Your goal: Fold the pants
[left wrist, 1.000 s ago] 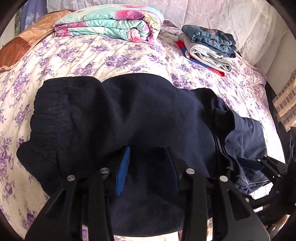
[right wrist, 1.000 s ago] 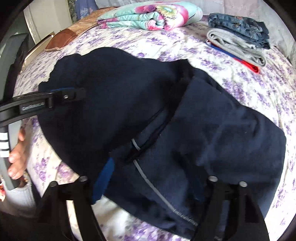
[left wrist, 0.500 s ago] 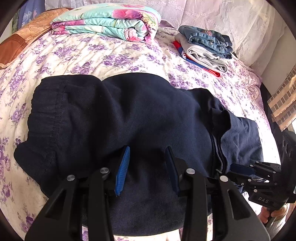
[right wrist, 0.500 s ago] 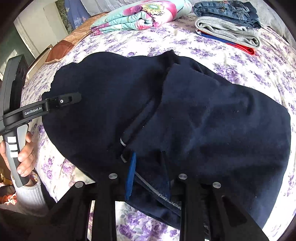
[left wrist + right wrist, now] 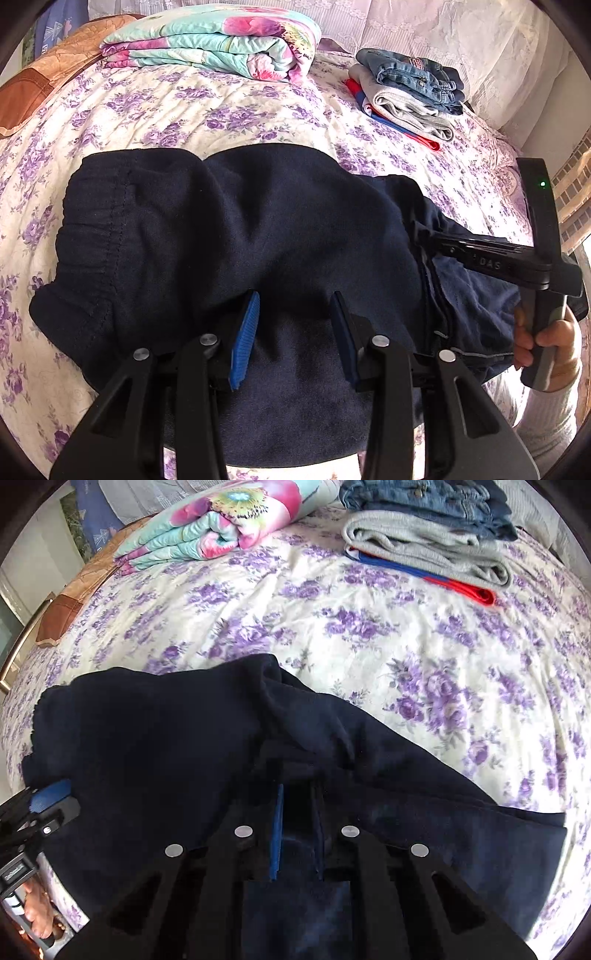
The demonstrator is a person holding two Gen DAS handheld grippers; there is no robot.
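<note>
Pants (image 5: 258,240), dark navy, lie spread on our floral bedspread (image 5: 229,110), close under both tools. Our left gripper (image 5: 293,332) hangs over the cloth with its blue pads apart, holding nothing. Our right gripper (image 5: 299,830) has its jaws narrowed around a fold of the pants. Farther back sit a folded floral quilt (image 5: 221,44) and a stack of folded clothes (image 5: 410,88) topped with jeans.
</note>
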